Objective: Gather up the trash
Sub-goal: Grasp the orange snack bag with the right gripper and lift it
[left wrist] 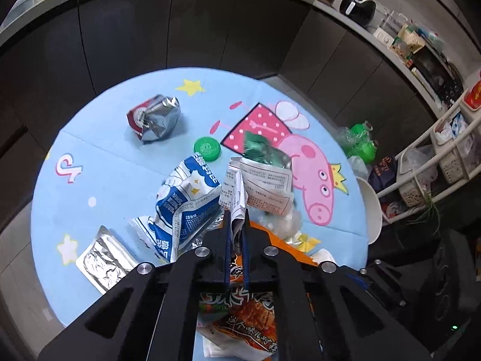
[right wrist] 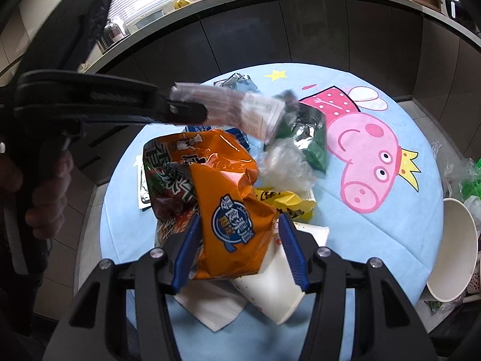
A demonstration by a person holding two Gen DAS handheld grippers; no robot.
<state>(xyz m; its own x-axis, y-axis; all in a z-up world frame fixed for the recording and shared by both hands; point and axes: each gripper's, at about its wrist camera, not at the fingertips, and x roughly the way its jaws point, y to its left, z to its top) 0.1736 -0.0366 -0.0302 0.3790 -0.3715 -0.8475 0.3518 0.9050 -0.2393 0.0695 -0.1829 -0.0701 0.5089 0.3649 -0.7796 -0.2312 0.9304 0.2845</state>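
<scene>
Trash lies heaped on a round table under a blue cartoon-pig cloth [left wrist: 90, 165]. My left gripper [left wrist: 237, 214] is shut on a folded white receipt [left wrist: 264, 186], which sticks up past its fingertips. In the right wrist view the same left gripper [right wrist: 192, 111] reaches in from the left with the blurred receipt [right wrist: 255, 114], a hand [right wrist: 45, 195] on its handle. My right gripper [right wrist: 237, 228] has its blue pads against both sides of a crumpled orange snack bag [right wrist: 234, 210]. A white paper cup [right wrist: 270, 285] lies under that bag.
Loose on the cloth: a blue-white milk pouch [left wrist: 183, 204], green cap [left wrist: 207, 149], silver-red wrapper [left wrist: 154, 117], foil sachet [left wrist: 102, 261], green wrapper [right wrist: 312, 138], clear plastic [right wrist: 285, 165], yellow wrapper [right wrist: 285, 201], napkin [right wrist: 210, 307]. A white bowl [right wrist: 451, 249] sits beside the table's right edge. Dark cabinets [left wrist: 180, 30] stand behind.
</scene>
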